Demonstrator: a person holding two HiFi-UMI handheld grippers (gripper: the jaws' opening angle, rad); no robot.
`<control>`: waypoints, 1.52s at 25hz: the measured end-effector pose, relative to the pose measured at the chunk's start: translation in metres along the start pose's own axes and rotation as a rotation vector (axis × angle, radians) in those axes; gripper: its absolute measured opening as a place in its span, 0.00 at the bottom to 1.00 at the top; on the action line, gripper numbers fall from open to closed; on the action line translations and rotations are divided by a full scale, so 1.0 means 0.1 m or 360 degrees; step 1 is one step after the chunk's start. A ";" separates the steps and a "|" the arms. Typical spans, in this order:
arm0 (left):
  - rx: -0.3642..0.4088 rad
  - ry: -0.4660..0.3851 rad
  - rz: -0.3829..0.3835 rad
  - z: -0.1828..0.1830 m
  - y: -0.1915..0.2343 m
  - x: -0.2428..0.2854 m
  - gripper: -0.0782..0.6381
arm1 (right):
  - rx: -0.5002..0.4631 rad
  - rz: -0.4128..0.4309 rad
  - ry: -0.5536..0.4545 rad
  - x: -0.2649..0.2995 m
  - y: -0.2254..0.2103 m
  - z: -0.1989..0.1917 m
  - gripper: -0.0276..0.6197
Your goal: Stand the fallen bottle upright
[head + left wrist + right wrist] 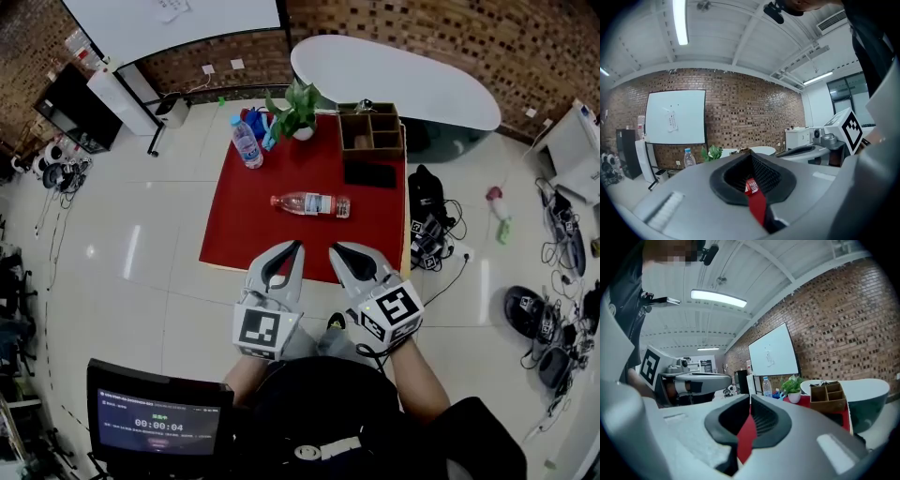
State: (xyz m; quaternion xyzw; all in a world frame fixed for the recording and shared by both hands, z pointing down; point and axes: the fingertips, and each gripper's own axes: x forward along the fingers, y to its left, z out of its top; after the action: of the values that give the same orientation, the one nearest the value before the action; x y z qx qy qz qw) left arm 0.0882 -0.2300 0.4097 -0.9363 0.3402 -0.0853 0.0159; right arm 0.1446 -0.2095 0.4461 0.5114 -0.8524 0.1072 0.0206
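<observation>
In the middle of the head view: the fallen bottle [310, 203] lies on its side on the red table [234, 225], long axis running left to right, cap end toward the left of the frame.
Bottle's neighbours: an upright bottle [247, 142] stands toward the table's upper left corner, a potted plant [298, 111] at the upper edge, and a wooden organiser [371, 131] at the upper right with a flat black thing [369, 173] just below it. All are well apart from the fallen bottle.
Left gripper [296, 247]: lower centre of the head view, pointing up the frame toward the table, close to level. Its marker cube [265, 330] sits at the person's end.
Left tongs: closed tip to tip and empty in the left gripper view [751, 153]. Only a strip of red table shows through the oval gap behind the tips.
Right gripper [335, 249]: just beside the left one and parallel to it, also pointing up the frame and nearly level, tips leaning slightly toward the left gripper.
Right tongs: closed, nothing between them in the right gripper view [750, 396].
Reach: both sets of tips lie over the table's lower edge in the picture, short of the fallen bottle and not touching it.
Forearms: they rise from the bottom edge, roughly side by side.
</observation>
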 end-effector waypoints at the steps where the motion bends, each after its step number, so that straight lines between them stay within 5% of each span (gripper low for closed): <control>1: -0.0001 0.0008 0.0009 -0.03 0.05 0.02 0.11 | -0.0046 0.0022 0.0041 0.07 0.00 -0.03 0.06; 4: -0.0017 0.0014 0.0011 -0.07 0.21 0.06 0.11 | -0.0294 0.0079 0.0241 0.29 -0.02 -0.11 0.16; 10: -0.0067 0.0000 0.0020 -0.08 0.64 0.05 0.11 | -0.1137 0.0219 0.0903 0.92 -0.12 -0.43 0.43; 13: -0.0093 -0.0021 0.0041 -0.04 0.91 0.02 0.11 | -0.1308 0.0308 0.1114 1.41 -0.17 -0.50 0.47; 22: -0.0148 -0.0044 0.0177 -0.22 1.18 -0.16 0.11 | -0.1430 0.0509 0.1704 2.24 -0.54 -1.66 0.47; 26: -0.0171 -0.0011 0.0259 -0.23 1.52 -0.29 0.11 | -0.1569 0.0476 0.1928 2.47 -0.69 -2.08 0.47; 33: -0.0202 -0.0036 0.0327 -0.22 1.79 -0.35 0.11 | -0.1548 0.0418 0.1941 2.60 -0.72 -2.09 0.47; 38: -0.0186 -0.0030 0.0281 -0.16 1.72 -0.24 0.11 | -0.1376 0.0346 0.1737 2.56 -0.71 -1.75 0.46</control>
State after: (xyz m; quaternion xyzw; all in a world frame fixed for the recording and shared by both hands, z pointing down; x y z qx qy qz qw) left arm -0.0418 -0.3464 0.4072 -0.9028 0.4256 -0.0548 -0.0282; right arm 0.0720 -0.4278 0.6654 0.2425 -0.7328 0.0016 0.6358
